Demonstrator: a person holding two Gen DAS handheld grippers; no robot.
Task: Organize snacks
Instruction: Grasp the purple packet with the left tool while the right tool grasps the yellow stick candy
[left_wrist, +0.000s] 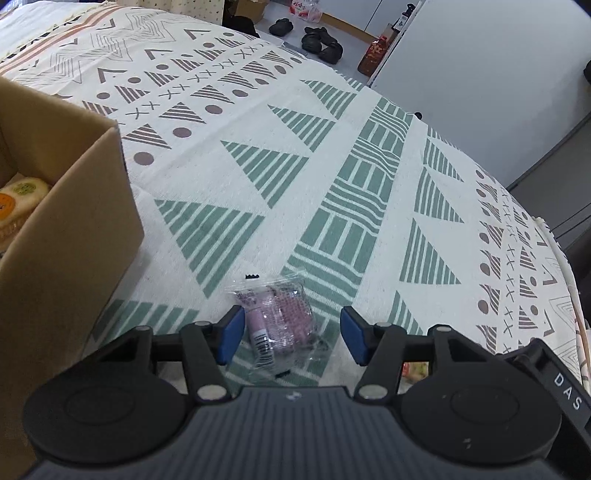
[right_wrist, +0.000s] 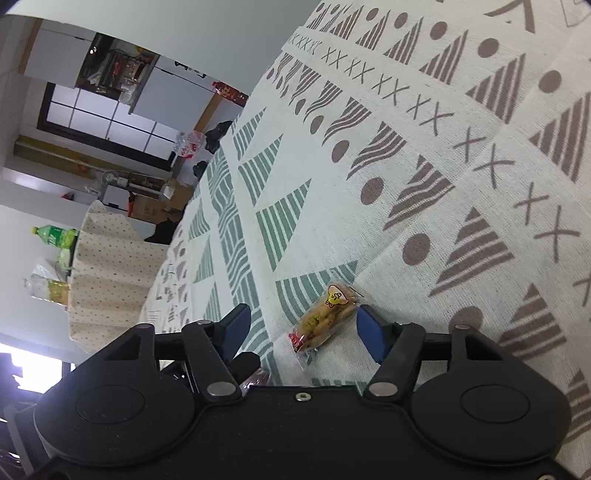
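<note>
Pink snack (left_wrist: 280, 317) and yellow snack (right_wrist: 325, 317) lie between open tongs.

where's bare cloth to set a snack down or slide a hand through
Bare: the wide stretch of patterned tablecloth from the cardboard box across to the table's far edge. Crowded: the near strip, where the purple snack packet and the yellow snack packet lie, and the box side.
</note>
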